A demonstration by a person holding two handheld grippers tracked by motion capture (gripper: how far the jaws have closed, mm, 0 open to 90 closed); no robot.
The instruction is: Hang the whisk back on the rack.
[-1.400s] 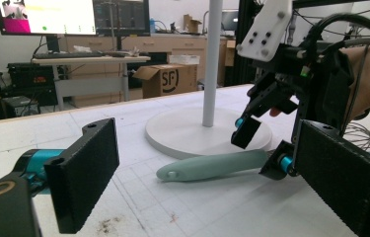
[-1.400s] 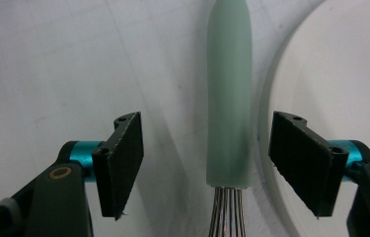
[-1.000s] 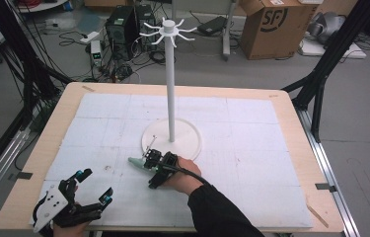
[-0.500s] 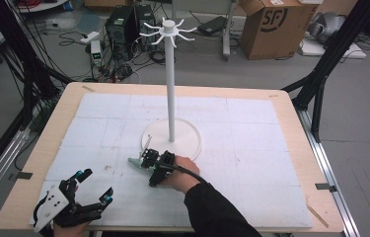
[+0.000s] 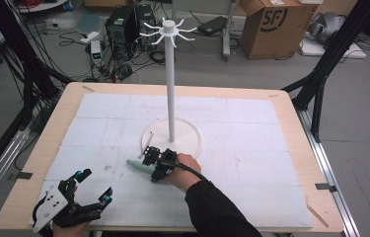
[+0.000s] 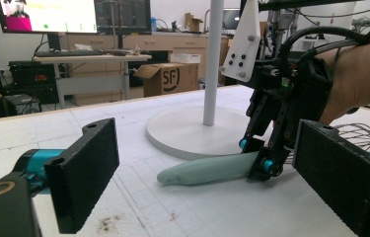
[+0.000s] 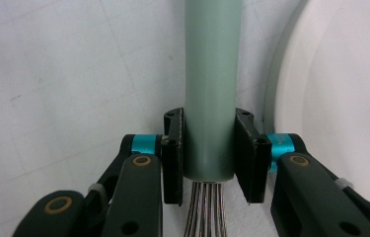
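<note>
We see the table (image 5: 291,163) with the white stand (image 5: 171,89) at centre, its base (image 5: 188,143) just beyond the whisk (image 5: 140,166). The whisk lies flat on the mat, long axis running left-right, pale green handle (image 6: 207,169) pointing left, wires (image 7: 204,210) toward the right hand. Our right gripper (image 5: 154,165) has just been closing and now clamps the handle (image 7: 211,89) at its wire end, pads pressing both sides. Left gripper (image 5: 93,190) rests well apart at the near-left corner, jaws wide, holding nothing. Right hand is nearer; we judge a lift toward the stand's hooks comes next.
</note>
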